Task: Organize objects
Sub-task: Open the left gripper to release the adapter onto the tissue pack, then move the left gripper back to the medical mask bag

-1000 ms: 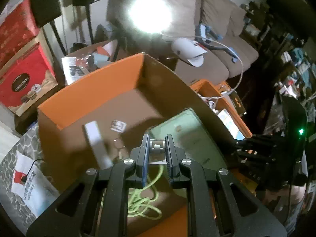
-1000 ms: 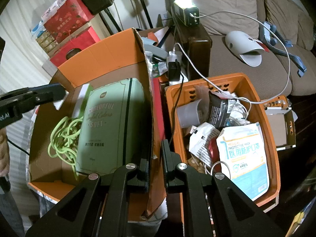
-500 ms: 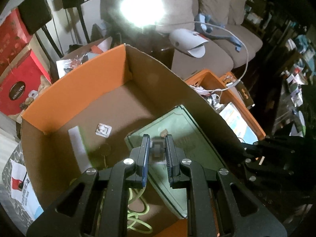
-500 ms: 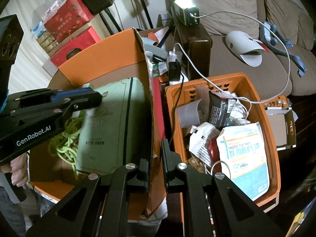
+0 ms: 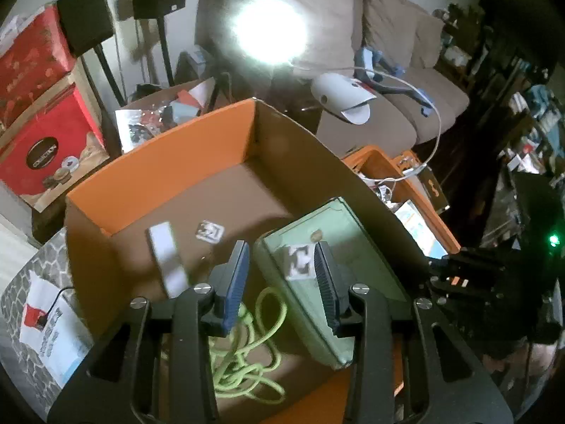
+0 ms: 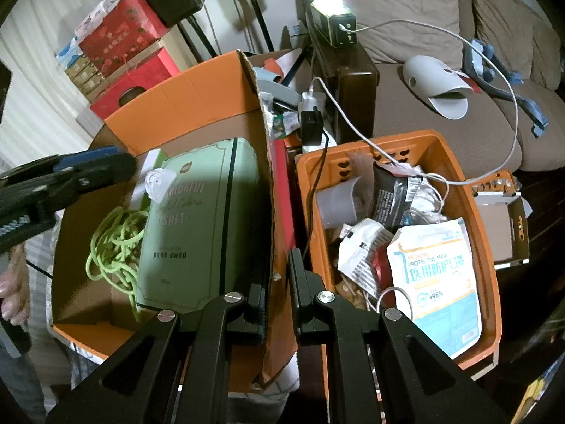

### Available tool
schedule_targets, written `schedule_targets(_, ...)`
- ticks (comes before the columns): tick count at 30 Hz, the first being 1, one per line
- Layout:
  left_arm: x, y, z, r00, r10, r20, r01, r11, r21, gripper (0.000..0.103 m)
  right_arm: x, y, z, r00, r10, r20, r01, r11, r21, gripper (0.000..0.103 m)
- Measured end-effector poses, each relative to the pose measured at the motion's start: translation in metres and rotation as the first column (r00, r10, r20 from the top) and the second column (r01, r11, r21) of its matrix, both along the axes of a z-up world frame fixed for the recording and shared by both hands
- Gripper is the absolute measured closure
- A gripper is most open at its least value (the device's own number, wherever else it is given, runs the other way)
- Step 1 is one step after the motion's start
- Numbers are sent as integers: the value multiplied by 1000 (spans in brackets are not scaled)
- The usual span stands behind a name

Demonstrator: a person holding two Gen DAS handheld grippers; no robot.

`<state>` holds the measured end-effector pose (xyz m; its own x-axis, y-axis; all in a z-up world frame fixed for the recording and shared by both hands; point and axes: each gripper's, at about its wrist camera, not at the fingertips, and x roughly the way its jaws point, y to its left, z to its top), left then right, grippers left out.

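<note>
My left gripper [image 5: 281, 284] is open and empty above the orange cardboard box [image 5: 169, 162]. A small white clip [image 5: 300, 260] lies loose on the green tissue pack [image 5: 339, 247] between my fingers; it also shows in the right wrist view [image 6: 159, 183]. A green cord [image 5: 243, 360] and a white strip [image 5: 166, 258] lie in the box. My right gripper [image 6: 279, 293] is shut on the box's right wall [image 6: 268, 183]. The left gripper [image 6: 60, 180] shows at the left of the right wrist view.
An orange plastic basket [image 6: 459, 162] full of packets, with a mask pack [image 6: 438, 268], stands right of the box. A sofa [image 6: 441, 116] with a white cable lies behind. Red gift boxes [image 5: 42, 134] and speakers stand at the back left. A bright lamp [image 5: 268, 31] glares.
My left gripper has opened and let go of the small white clip, which now lies on the green pack. The right gripper has not moved.
</note>
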<state>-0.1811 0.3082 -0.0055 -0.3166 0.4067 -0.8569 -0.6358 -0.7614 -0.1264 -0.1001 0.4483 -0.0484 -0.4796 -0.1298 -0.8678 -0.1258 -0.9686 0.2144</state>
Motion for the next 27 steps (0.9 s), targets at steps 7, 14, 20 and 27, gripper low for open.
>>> schedule_targets(7, -3, -40, 19, 998, 58, -35, -57, 998, 32, 42, 0, -3, 2, 1000, -2, -5, 2, 1000, 9, 93)
schedule_targets(14, -16, -89, 28, 988, 144, -56, -142, 989, 38, 38, 0, -5, 1, 1000, -1, -7, 1, 1000, 23, 93)
schedule_targets(20, -24, -130, 21, 977, 207, -53, -207, 978, 10, 38, 2, -6, 1, 1000, -2, -9, 2, 999, 41, 93)
schedule_targets(27, -33, -178, 12, 956, 290, -36, -289, 957, 17, 31, 2, -5, 0, 1000, -2, -7, 2, 999, 48, 93)
